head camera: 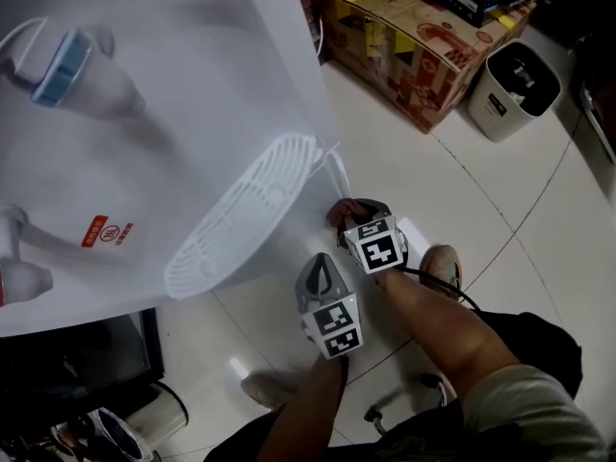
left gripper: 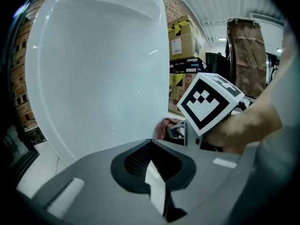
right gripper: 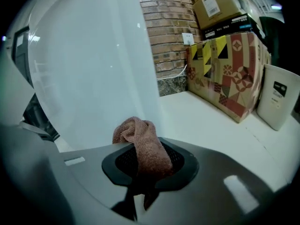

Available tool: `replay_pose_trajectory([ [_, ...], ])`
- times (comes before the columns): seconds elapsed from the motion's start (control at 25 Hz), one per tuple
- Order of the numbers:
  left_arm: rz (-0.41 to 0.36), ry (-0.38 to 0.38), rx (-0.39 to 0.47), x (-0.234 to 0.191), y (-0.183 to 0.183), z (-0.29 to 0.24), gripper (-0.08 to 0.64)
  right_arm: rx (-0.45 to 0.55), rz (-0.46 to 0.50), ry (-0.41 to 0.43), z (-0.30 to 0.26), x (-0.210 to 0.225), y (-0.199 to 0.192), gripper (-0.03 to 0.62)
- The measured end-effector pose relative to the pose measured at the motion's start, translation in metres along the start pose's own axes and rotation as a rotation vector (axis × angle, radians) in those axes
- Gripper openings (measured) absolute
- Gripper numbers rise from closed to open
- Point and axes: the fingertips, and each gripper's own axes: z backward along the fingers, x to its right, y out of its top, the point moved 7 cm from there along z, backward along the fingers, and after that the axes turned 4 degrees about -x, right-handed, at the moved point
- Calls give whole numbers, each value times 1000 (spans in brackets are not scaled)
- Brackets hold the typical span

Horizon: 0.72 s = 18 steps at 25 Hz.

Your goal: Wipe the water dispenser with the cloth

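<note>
The white water dispenser (head camera: 192, 114) fills the left of the head view, with a blue tap (head camera: 63, 65), a red tap (head camera: 14, 282) and a round drip grille (head camera: 241, 215). My right gripper (head camera: 351, 212) is shut on a bunched pinkish-brown cloth (head camera: 339, 212) held close to the dispenser's lower side wall. In the right gripper view the cloth (right gripper: 136, 128) bulges out of the jaws (right gripper: 145, 146) in front of the white panel (right gripper: 89, 69). My left gripper (head camera: 318, 263) hangs just below, beside the same wall (left gripper: 93, 78). Its jaws (left gripper: 151, 144) meet with nothing between them.
Patterned cardboard boxes (head camera: 414, 46) and a white bin (head camera: 515, 89) stand on the tiled floor to the right. A brick wall (right gripper: 168, 22) runs behind the dispenser. The person's feet (head camera: 443, 263) are under the grippers, and dark items (head camera: 77, 364) sit at lower left.
</note>
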Motion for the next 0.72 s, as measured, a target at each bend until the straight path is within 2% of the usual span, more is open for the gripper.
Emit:
replay_pose_trajectory([
  [0.16,-3,-16,-6,17,4,-11,0,1,-50,-22,-3,33,5,91],
  [0.48,-18,-30,16,45,32,-20,0,-12,-26,39,-4,49,12,92],
  [0.6,-36,-6,17,46,54,-10,0,-21,70,65,13,51,25,94],
  [0.72,-42,12,55,42,91,16,0,-36,287,102,48,50,57,92],
])
